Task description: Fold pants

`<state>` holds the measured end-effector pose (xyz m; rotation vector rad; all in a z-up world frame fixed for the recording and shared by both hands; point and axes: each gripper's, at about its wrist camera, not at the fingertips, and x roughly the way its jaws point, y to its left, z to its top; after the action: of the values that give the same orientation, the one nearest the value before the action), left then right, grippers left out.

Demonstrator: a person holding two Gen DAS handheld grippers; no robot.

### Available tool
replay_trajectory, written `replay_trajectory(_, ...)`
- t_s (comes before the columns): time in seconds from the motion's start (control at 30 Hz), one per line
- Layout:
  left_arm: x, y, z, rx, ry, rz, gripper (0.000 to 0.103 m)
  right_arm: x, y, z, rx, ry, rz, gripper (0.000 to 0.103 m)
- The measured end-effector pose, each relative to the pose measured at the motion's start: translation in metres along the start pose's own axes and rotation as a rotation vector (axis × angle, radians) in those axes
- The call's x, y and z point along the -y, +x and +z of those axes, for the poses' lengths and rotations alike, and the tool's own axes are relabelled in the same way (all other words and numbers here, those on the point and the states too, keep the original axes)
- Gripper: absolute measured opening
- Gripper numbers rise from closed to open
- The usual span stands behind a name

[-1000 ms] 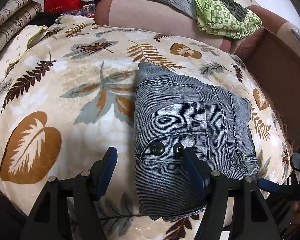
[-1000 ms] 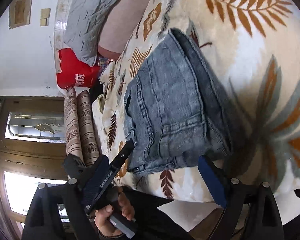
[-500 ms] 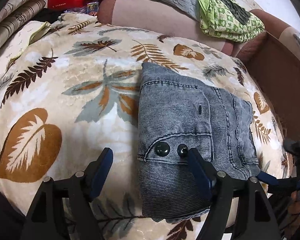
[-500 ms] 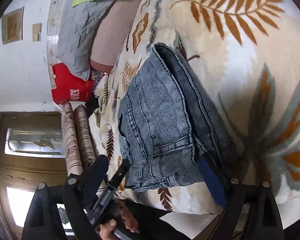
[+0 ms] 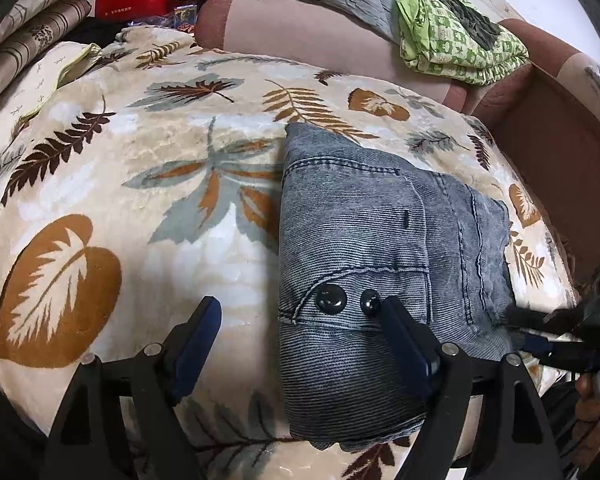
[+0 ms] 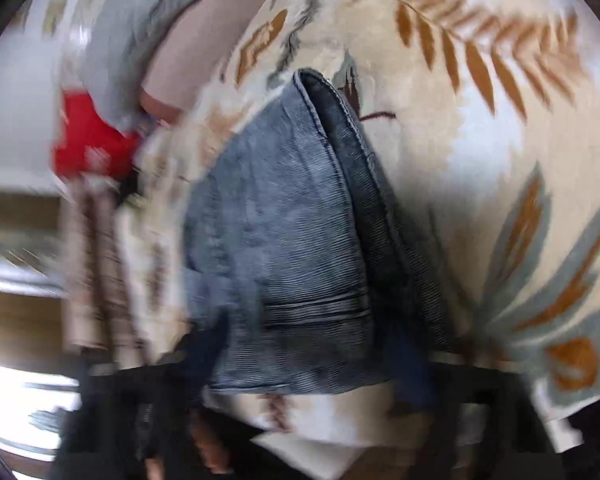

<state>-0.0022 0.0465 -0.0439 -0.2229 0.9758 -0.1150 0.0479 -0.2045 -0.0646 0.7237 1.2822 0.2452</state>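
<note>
The left gripper has its fingers spread wide and holding nothing; the right one rests on the near left part of the folded pants, beside two black buttons. The right gripper is blurred, so I cannot tell whether its fingers are apart; the pants' near edge lies between them. The pants sit on a leaf-print blanket, with bare blanket to their left and its edge close on the right.
</note>
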Motion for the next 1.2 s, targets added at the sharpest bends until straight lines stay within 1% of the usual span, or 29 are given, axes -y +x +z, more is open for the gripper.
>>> replay_trajectory(0.07, -0.001, 0.0, 0.0, -0.003, -0.001, -0.005, 0.083, -0.01, 0.003, 0.001, -0.01, -0.068, -0.042, 0.022)
replay_trajectory(0.1, -0.001, 0.0, 0.0, -0.004, 0.002, -0.004, 0.083, -0.019, 0.001, 0.0, -0.004, -0.127, -0.076, 0.02)
replay_trajectory(0.17, 0.0, -0.002, 0.001, -0.006, 0.009, -0.004, 0.083, -0.039, -0.007, -0.004, 0.029, -0.229, -0.136, 0.02)
replay_trajectory(0.23, 0.0, -0.011, 0.004, 0.002, 0.012, 0.001, 0.083, -0.064, -0.024, -0.012, 0.099, -0.359, -0.21, 0.019)
replay_trajectory(0.3, -0.001, -0.029, 0.01, 0.06, -0.003, 0.013, 0.083, -0.084, -0.041, -0.024, 0.151, -0.463, -0.254, 0.019)
replay_trajectory(0.33, -0.001, -0.037, 0.013, 0.086, -0.009, 0.012, 0.083, -0.087, -0.044, -0.028, 0.16, -0.49, -0.274, 0.019)
replay_trajectory(0.4, 0.002, -0.049, 0.019, 0.129, -0.009, 0.014, 0.083, -0.076, -0.041, -0.033, 0.148, -0.495, -0.299, 0.019)
replay_trajectory(0.43, 0.006, -0.047, 0.02, 0.134, 0.009, 0.03, 0.083, -0.063, -0.03, -0.034, 0.124, -0.476, -0.312, 0.019)
replay_trajectory(0.47, 0.013, -0.038, 0.018, 0.107, 0.048, 0.06, 0.084, -0.046, -0.016, -0.034, 0.096, -0.449, -0.341, 0.018)
replay_trajectory(0.5, 0.02, -0.026, 0.014, 0.053, 0.097, 0.09, 0.084, -0.026, -0.002, -0.032, 0.08, -0.419, -0.371, 0.019)
replay_trajectory(0.53, 0.03, -0.005, 0.005, -0.034, 0.181, 0.128, 0.084, -0.018, 0.0, -0.031, 0.091, -0.4, -0.34, 0.019)
replay_trajectory(0.57, 0.037, 0.008, -0.006, -0.051, 0.239, 0.178, 0.084, -0.014, -0.004, -0.03, 0.107, -0.386, -0.309, 0.022)
replay_trajectory(0.6, 0.037, 0.008, -0.011, -0.011, 0.254, 0.193, 0.085, -0.013, -0.011, -0.028, 0.102, -0.37, -0.28, 0.026)
replay_trajectory(0.63, 0.038, 0.006, -0.012, 0.01, 0.258, 0.199, 0.085, -0.014, -0.014, -0.026, 0.096, -0.364, -0.271, 0.029)
replay_trajectory(0.67, 0.038, 0.006, -0.011, 0.003, 0.259, 0.201, 0.085, -0.014, -0.02, -0.024, 0.097, -0.361, -0.276, 0.037)
replay_trajectory(0.7, 0.038, 0.005, -0.01, 0.0, 0.267, 0.2, 0.085, -0.013, -0.031, -0.022, 0.12, -0.348, -0.292, 0.039)
replay_trajectory(0.73, 0.038, 0.005, -0.01, -0.001, 0.274, 0.199, 0.085, -0.013, -0.041, -0.02, 0.143, -0.333, -0.278, 0.039)
replay_trajectory(0.77, 0.036, 0.006, -0.011, 0.002, 0.272, 0.196, 0.085, -0.017, -0.052, -0.017, 0.166, -0.312, -0.242, 0.04)
replay_trajectory(0.83, 0.036, 0.005, -0.013, 0.009, 0.261, 0.195, 0.085, -0.03, -0.073, -0.012, 0.214, -0.288, -0.133, 0.049)
replay_trajectory(0.9, 0.036, 0.006, -0.014, 0.013, 0.263, 0.196, 0.085, -0.049, -0.078, -0.009, 0.216, -0.3, -0.011, 0.069)
replay_trajectory(0.93, 0.036, 0.006, -0.013, 0.012, 0.263, 0.195, 0.085, -0.054, -0.074, -0.007, 0.193, -0.3, 0.072, 0.07)
replay_trajectory(0.97, 0.035, 0.006, -0.013, 0.011, 0.261, 0.192, 0.085, -0.055, -0.062, -0.003, 0.155, -0.294, 0.125, 0.07)
replay_trajectory(1.0, 0.035, 0.006, -0.014, 0.01, 0.258, 0.188, 0.085, -0.051, -0.043, 0.001, 0.109, -0.282, 0.128, 0.07)
replay_trajectory(1.03, 0.034, 0.004, -0.012, 0.009, 0.249, 0.171, 0.084, -0.041, -0.024, 0.004, 0.067, -0.26, 0.101, 0.07)
replay_trajectory(1.07, 0.033, 0.0, -0.009, 0.005, 0.231, 0.139, 0.084, -0.022, 0.0, 0.006, 0.001, -0.216, 0.043, 0.062)
replay_trajectory(1.1, 0.031, -0.005, -0.007, 0.007, 0.214, 0.12, 0.084, 0.003, 0.02, 0.007, -0.035, -0.165, 0.035, 0.046)
replay_trajectory(1.13, 0.028, -0.016, -0.003, 0.039, 0.185, 0.097, 0.084, 0.008, 0.014, 0.006, 0.006, -0.162, 0.053, 0.044)
replay_trajectory(1.17, 0.026, -0.025, 0.0, 0.078, 0.164, 0.086, 0.084, 0.009, 0.007, 0.006, -0.004, -0.152, 0.067, 0.044)
replay_trajectory(1.2, 0.025, -0.031, 0.003, 0.111, 0.149, 0.081, 0.084, 0.006, 0.0, 0.008, -0.019, -0.152, 0.053, 0.044)
